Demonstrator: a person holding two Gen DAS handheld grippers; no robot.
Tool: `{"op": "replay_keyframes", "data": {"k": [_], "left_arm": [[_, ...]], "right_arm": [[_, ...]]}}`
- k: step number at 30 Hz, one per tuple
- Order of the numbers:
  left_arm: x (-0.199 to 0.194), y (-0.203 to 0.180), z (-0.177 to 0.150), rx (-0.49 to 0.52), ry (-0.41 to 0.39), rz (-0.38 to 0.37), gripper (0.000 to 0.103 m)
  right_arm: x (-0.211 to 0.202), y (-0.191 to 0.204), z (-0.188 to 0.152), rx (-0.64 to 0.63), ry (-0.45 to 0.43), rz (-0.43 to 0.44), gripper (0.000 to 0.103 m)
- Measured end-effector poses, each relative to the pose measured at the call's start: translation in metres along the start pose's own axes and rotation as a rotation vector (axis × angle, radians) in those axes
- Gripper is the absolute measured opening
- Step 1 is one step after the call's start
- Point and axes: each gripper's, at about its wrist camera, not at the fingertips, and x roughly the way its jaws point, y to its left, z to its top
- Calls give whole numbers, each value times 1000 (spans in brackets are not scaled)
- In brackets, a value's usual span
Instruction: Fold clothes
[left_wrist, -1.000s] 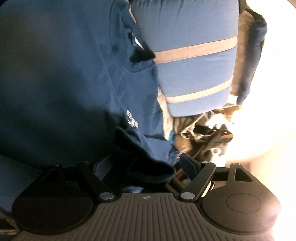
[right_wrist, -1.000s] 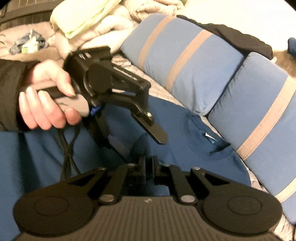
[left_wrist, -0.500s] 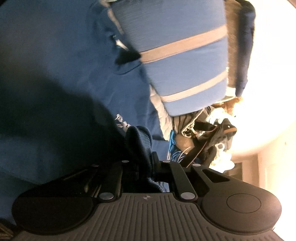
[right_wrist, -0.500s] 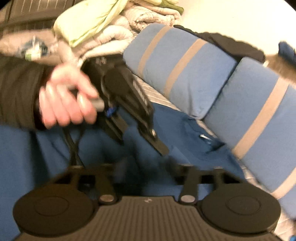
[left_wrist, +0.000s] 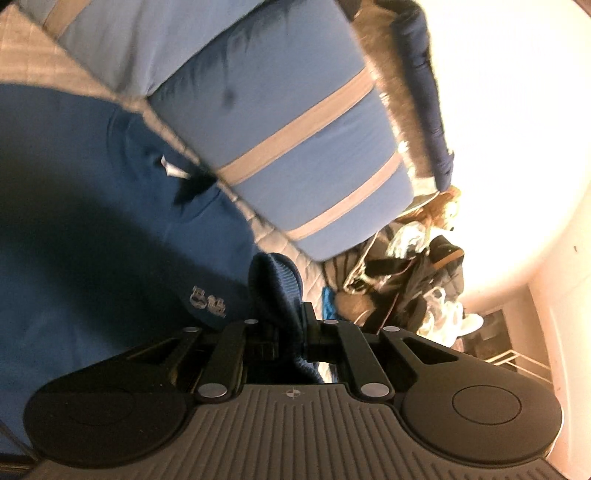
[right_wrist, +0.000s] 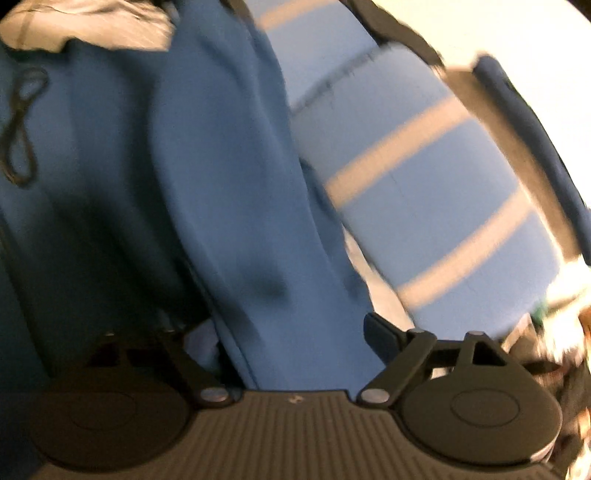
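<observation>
A dark blue sweatshirt (left_wrist: 92, 229) lies spread on the bed, its collar and tag toward the pillows and a small white logo (left_wrist: 207, 301) close to the gripper. My left gripper (left_wrist: 286, 318) is shut on the sweatshirt's ribbed cuff (left_wrist: 275, 280), which stands up bunched between the fingers. In the blurred right wrist view my right gripper (right_wrist: 251, 339) is open, its jaws spread wide. A long fold of the sweatshirt (right_wrist: 229, 184), likely a sleeve, runs between them. The right fingertip (right_wrist: 380, 332) shows clearly; the left one is in shadow.
Two blue pillows with tan stripes (left_wrist: 295, 140) (right_wrist: 424, 206) lie along the far side of the sweatshirt on a quilted cover. A heap of bags and clothes (left_wrist: 413, 280) sits beyond the pillows. A black cord loop (right_wrist: 22, 122) lies on the fabric at left.
My left gripper closed on the cuff and lifted it. My right gripper went from shut to open and swung down close over the sleeve; the hand and other gripper left its view.
</observation>
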Motion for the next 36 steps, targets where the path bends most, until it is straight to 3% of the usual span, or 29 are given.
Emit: {"op": "replay_keyframes", "data": {"k": [5,9,14,17,22,29,32,36], "left_arm": [[-16,-17,9,8,-44,-26,10],[-25,-30,16,-3,-88,-53,10],[-42,-47,27,8,-141,-75,10],[-52,-55,35,8,-170,-84,10],[-64,-62,47,6,-209,-87,10],[-82,-57,55,15,-236,-52,10],[-89,-46,55,21,-228,-11,10],[-97,-21,49,45,-191,64,10]], "right_arm": [[12,-25,-26,166,80,-12,95],[19,-47,-37,384,72,47,95],[31,-72,-41,571,90,16,95],[37,-93,-44,682,97,40,94],[52,-110,-38,724,123,116,94],[54,-90,-30,576,119,159,91],[51,-82,-30,526,107,158,72],[45,-76,-31,503,85,175,36]]}}
